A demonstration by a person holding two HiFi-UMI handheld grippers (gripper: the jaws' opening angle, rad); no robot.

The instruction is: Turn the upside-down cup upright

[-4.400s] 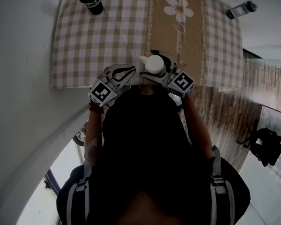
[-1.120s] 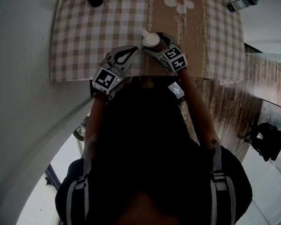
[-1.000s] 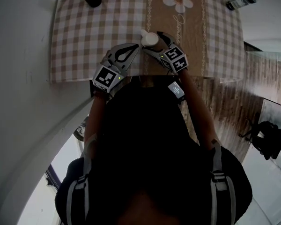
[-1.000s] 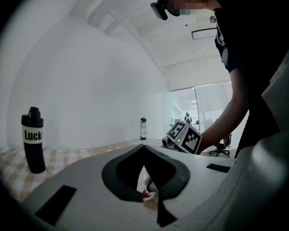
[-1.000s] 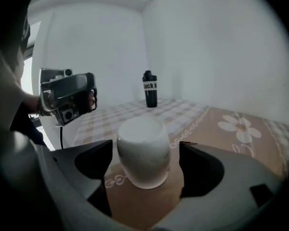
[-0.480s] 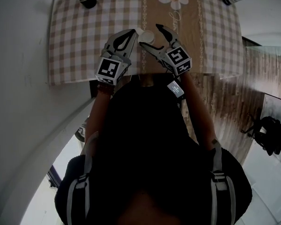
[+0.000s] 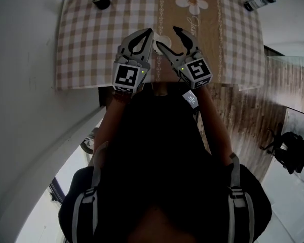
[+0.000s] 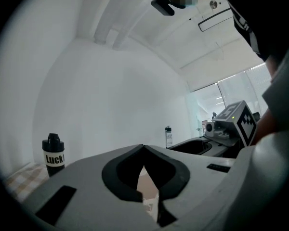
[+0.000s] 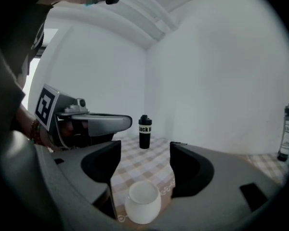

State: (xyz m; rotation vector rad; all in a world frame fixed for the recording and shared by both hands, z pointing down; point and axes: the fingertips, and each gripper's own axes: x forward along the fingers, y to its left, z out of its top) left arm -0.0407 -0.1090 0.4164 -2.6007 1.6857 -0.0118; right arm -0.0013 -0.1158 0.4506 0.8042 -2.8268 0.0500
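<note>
Records cup (image 9: 142,201) upright at lower centre, untouched below closing jaws of right gripper (image 9: 145,150), so judged finished; left gripper (image 8: 143,150) clamped shut, empty, unneeded.

White, rounded cup (image 9: 142,202), standing upright with mouth up on the tabletop (image 7: 91,44), midway between left and right edges, nearer the near edge.

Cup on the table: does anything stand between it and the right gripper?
Nothing visible does. The cup stands upright on the cloth, just below the right gripper, whose jaws are closing but stay apart from it. The shut left gripper is off to one side.
</note>
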